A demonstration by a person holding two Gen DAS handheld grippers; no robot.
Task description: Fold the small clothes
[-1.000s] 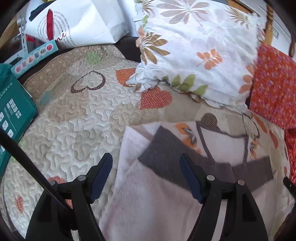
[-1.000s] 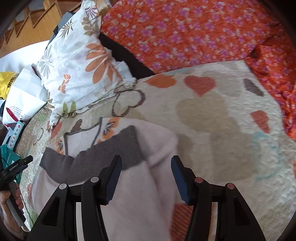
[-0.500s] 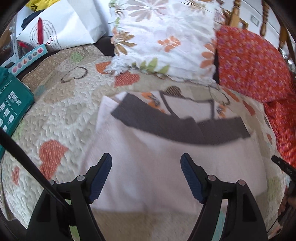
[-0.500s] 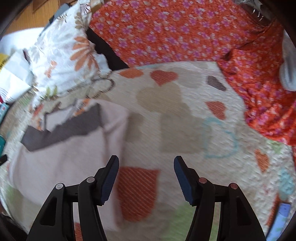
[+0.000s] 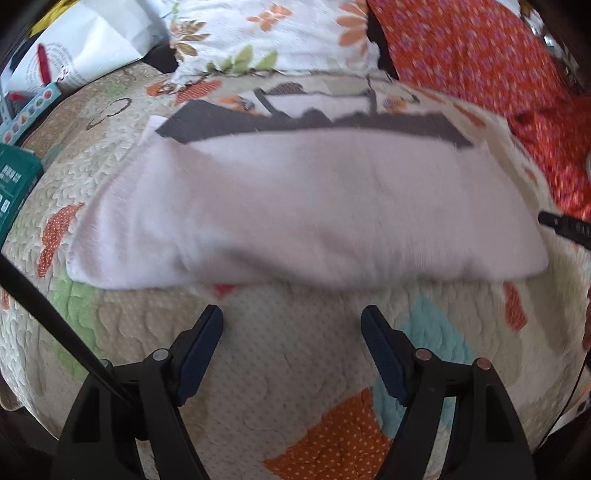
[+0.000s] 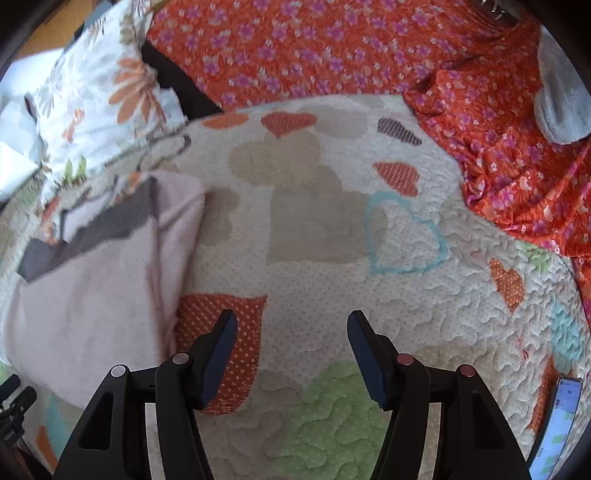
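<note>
From the left wrist, the left tool gaped wide and empty, the pale garment folded once just ahead. From the right wrist, the right tool (equally empty) had it off left; further folds likely remained.

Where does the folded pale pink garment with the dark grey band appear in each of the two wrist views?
Left wrist view: the folded pale pink garment with the dark grey band spans the centre, beyond the open fingers.
Right wrist view: it lies at the left edge.
Shared landmark: the white floral pillow behind it.
</note>
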